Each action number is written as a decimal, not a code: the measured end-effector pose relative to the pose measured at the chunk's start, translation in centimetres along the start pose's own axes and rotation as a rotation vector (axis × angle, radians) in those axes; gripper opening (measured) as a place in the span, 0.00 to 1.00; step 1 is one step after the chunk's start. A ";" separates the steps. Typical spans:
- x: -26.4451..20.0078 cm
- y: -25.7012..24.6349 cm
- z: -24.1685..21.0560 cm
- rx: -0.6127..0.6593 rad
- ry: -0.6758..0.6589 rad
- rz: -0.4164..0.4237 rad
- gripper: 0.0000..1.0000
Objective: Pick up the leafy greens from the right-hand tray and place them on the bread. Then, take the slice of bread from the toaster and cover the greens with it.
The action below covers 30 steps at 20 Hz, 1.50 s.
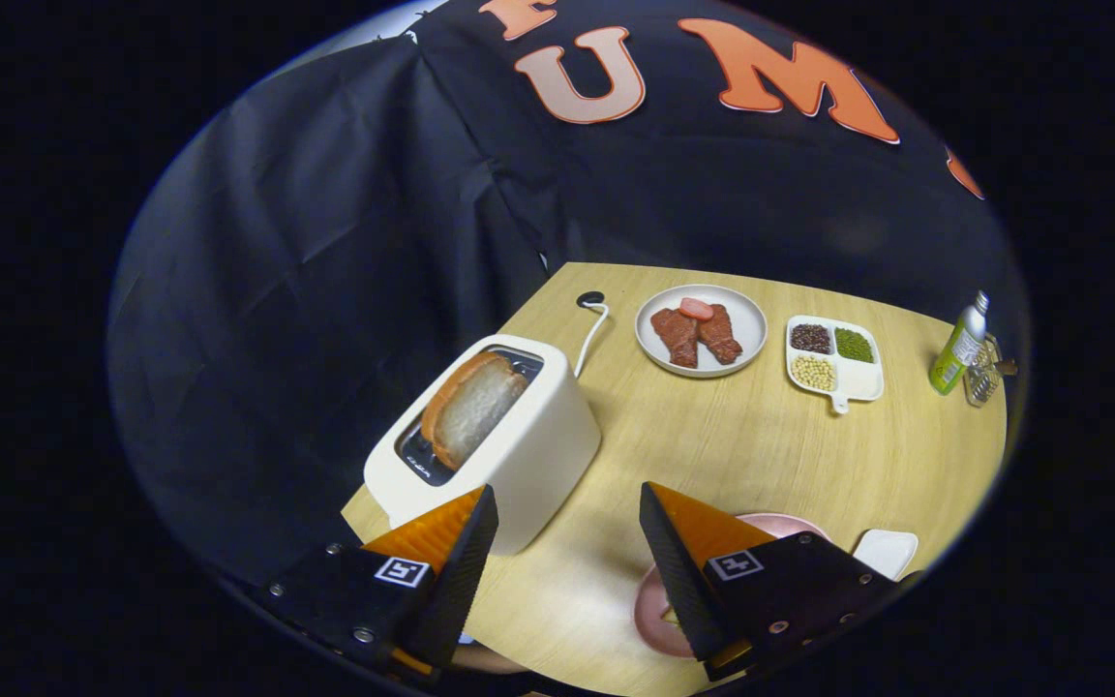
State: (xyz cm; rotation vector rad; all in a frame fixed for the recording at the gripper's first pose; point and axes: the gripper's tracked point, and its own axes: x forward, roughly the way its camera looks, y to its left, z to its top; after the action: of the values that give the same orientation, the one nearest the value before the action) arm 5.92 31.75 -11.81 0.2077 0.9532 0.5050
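Observation:
A white toaster (509, 440) stands on the wooden table (761, 445), just ahead of my left finger. A slice of bread (470, 407) sticks up out of its slot, leaning a little. My gripper (567, 513) hovers open above the table with nothing between its fingers. Under my right finger lies a pink plate (654, 610), mostly hidden by the finger. A white tray (887, 552) peeks out just right of that finger. What lies on the plate and tray is hidden.
Beyond the fingers sits a white plate (746, 339) with pieces of red meat and a pink slice. To its right is a divided white dish (858, 379) of beans, then a green-labelled bottle (959, 347) and a small glass jar (981, 379). The toaster's cord (594, 334) runs to the table's far edge.

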 end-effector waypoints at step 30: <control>7.6 6.3 3.2 0.207 0.163 0.061 0.28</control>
State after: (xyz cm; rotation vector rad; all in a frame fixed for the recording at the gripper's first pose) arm 10.12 41.13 -13.04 0.3874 1.1623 0.4847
